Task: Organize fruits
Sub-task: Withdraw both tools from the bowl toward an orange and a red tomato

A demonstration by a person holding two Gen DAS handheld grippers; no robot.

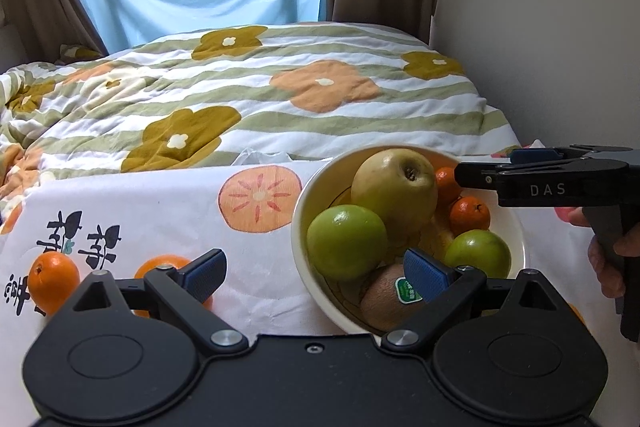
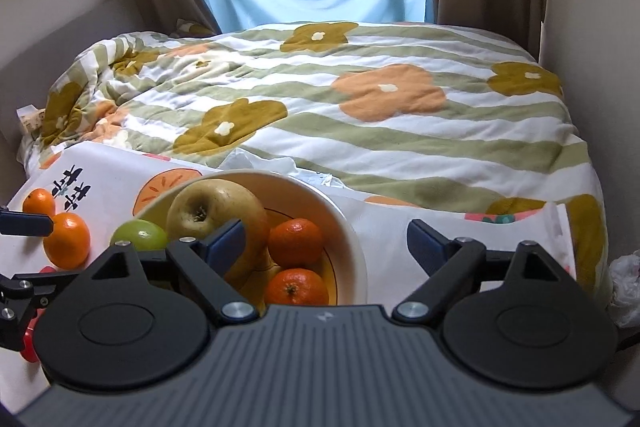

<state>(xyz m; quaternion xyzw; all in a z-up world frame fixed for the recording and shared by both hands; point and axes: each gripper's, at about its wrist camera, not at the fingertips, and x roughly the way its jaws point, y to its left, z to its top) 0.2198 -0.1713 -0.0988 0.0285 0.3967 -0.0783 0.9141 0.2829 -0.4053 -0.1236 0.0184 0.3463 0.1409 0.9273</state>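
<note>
A cream bowl [image 1: 298,211] stands on the printed cloth and holds a yellow-green pear [image 1: 394,187], two green apples [image 1: 346,241], a kiwi [image 1: 384,301] and two small tangerines [image 1: 469,215]. Two oranges [image 1: 54,281] lie on the cloth left of the bowl. My left gripper [image 1: 316,273] is open and empty, its right finger over the bowl's near edge. My right gripper [image 2: 326,243] is open and empty, straddling the bowl's [image 2: 352,247] right rim. It also shows in the left wrist view [image 1: 520,179], at the bowl's right side. The oranges [image 2: 66,241] show left in the right wrist view.
The cloth [image 1: 160,211] covers a table at the foot of a bed with a flowered quilt [image 1: 280,95]. A wall [image 1: 560,27] runs along the right. Crumpled white plastic [image 2: 626,283] lies at the far right.
</note>
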